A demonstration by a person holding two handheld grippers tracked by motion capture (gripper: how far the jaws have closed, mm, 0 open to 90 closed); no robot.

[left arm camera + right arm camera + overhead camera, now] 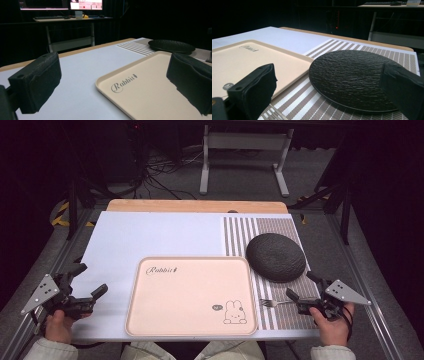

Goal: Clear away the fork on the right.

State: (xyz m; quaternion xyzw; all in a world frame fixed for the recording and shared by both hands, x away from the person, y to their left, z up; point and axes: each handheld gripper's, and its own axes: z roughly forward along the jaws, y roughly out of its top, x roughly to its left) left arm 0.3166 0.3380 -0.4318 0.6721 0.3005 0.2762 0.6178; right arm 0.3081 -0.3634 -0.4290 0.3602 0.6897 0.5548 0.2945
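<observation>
- Two grippers, one in each hand, sit low at the near corners of the table. The left gripper is outside the left edge of the tray; the right gripper is over the striped mat.
- One left gripper: its jaws stand wide apart with nothing between them. In the left gripper view they frame bare white tabletop and the tray's near corner.
- One tray: pale peach, rectangular with rounded corners and a low raised rim. It lies flat at the near middle of the table. It bears the script word "Rabbit" at its far left corner and a small rabbit drawing at its near right corner. Nothing lies on it.
- One striped mat: white and brown bands, covering the right part of the table, its left edge running under the tray's right rim.
- One plate: round, black, with a rough pebbled surface. It rests on the mat just beyond the tray's far right corner. In the right gripper view it overlaps the tray's rim line, though whether it touches cannot be told.
- One fork: metal, lying flat on the mat just right of the tray, tines pointing toward the tray, handle running toward the right gripper.
- One right gripper: jaws spread and slack, holding nothing, with the plate seen between them in its own view.
</observation>
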